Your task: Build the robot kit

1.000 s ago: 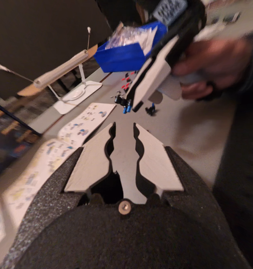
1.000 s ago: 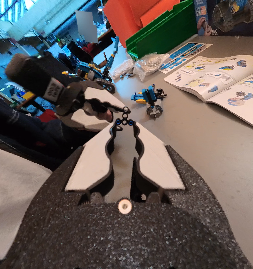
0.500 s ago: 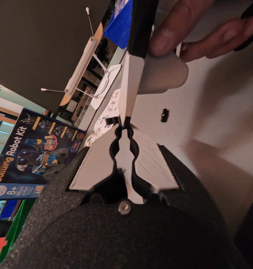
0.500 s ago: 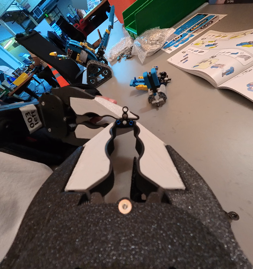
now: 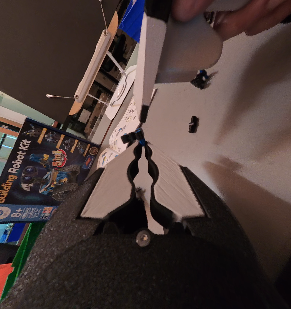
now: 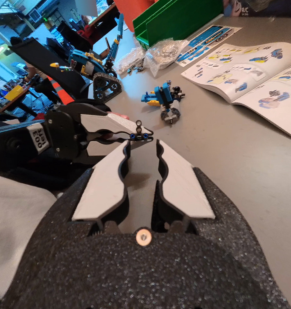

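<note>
My left gripper [image 5: 142, 145] is shut on a small black connector piece with blue pins [image 5: 134, 136], pinched at its fingertips. In the right wrist view the left gripper [image 6: 148, 135] comes in from the left and holds the same piece [image 6: 138, 133] just above the grey table [image 6: 216, 167]. My right gripper [image 6: 142, 142] is open and empty, its fingertips just below and either side of the piece, not touching it. In the left wrist view the right gripper [image 5: 143, 111] hangs edge-on just above the piece, with a hand behind it.
A blue and yellow brick assembly [image 6: 164, 98], a tracked brick vehicle [image 6: 106, 83], plastic bags of parts [image 6: 161, 55], an open instruction booklet [image 6: 258, 75] and a green bin [image 6: 174, 21] lie beyond. A loose black part [image 5: 193, 124] and the kit box [image 5: 37, 167] show too. My two grippers' fingertips are within a few centimetres of each other.
The right gripper held the black piece; the left gripper closed on it and the right gripper has now opened and drawn back slightly.
</note>
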A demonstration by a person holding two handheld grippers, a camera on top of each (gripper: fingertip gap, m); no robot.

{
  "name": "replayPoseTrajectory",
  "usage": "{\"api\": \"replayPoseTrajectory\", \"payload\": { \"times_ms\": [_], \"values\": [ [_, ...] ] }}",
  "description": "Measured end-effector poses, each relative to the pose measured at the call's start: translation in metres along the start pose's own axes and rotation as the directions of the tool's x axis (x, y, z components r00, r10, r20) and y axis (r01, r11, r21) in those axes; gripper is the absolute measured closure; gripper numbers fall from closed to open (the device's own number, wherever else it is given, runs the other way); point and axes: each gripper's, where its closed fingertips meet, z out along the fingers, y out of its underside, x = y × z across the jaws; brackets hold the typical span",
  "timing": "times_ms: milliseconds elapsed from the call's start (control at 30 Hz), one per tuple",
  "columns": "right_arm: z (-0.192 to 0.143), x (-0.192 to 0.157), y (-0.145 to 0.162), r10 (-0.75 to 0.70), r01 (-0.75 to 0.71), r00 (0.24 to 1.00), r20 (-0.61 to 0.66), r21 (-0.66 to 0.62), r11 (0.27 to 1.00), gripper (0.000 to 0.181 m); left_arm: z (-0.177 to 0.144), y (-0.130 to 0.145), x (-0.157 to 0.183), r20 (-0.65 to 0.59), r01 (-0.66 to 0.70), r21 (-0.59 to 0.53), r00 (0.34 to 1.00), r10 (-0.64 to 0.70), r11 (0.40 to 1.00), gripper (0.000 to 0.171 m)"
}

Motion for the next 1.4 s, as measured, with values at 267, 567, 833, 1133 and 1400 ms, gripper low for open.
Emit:
{"api": "replayPoseTrajectory", "payload": {
  "times_ms": [267,567,833,1133,1400],
  "values": [
    [0.011,-0.008,0.006,-0.024,0.024,1.0,0.012,-0.031,0.999,0.157,-0.001,-0.004,0.003,0.011,-0.052,0.013,0.999,0.052,0.999,0.17],
    [0.016,-0.008,0.006,-0.046,0.046,0.999,-0.021,-0.026,0.999,0.158,0.0,-0.004,0.002,0.001,0.01,-0.002,1.0,-0.01,1.0,0.168],
    [0.016,-0.01,0.005,0.003,-0.003,1.0,0.02,-0.008,1.0,0.158,-0.001,-0.004,0.003,-0.008,0.027,-0.006,1.0,-0.027,1.0,0.169],
    [-0.083,0.086,0.045,-0.28,0.135,0.914,-0.294,-0.432,0.892,0.154,0.002,0.012,0.006,-0.094,0.152,-0.059,0.983,-0.157,0.987,0.169],
    [-0.076,0.099,0.071,-0.373,0.14,0.892,-0.254,-0.629,0.764,0.158,0.0,0.013,0.007,-0.151,0.228,-0.053,0.961,-0.234,0.972,0.169]
  ]
}}
